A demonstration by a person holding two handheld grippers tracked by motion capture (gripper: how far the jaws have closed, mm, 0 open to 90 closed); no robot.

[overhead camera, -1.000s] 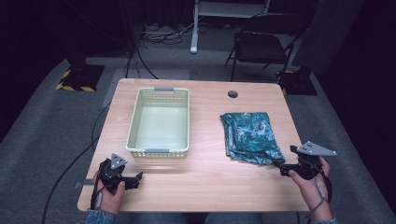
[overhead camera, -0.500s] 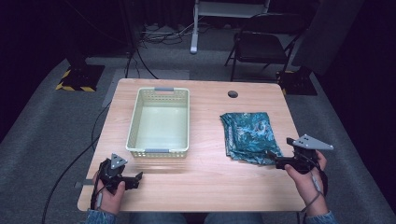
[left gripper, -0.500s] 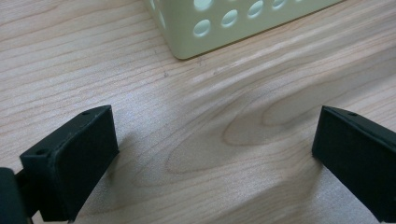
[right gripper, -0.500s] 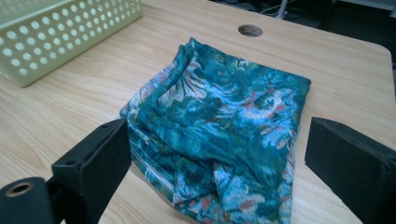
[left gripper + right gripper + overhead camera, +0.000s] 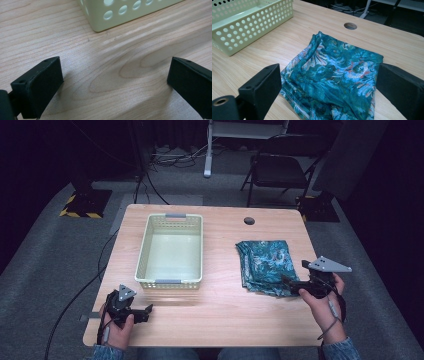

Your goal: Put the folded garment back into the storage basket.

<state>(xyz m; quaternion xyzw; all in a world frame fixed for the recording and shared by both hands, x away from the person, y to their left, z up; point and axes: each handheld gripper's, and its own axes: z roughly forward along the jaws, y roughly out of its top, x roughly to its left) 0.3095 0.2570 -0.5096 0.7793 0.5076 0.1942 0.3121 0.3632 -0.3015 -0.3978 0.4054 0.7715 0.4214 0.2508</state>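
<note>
Setting: a recording studio or laboratory, not a home. Evidence: a light wooden rectangular table (image 5: pixel 220 320) with a round cable hole (image 5: pixel 249 221) at 1 o'clock stands alone on grey carpet (image 5: pixel 50 270). The surroundings are dark, with black drapes at 12 o'clock. Black cables (image 5: pixel 145 185) run across the floor at 11 o'clock. A black-and-yellow hazard-striped base (image 5: pixel 80 212) sits at 10 o'clock. A black folding chair (image 5: pixel 280 170) and a white stand leg (image 5: pixel 207 155) occupy 12 to 1 o'clock.

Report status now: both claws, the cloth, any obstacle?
Right claw open at folded teal cloth, not gripping. Left claw open over bare table. Basket empty, path clear.
</note>
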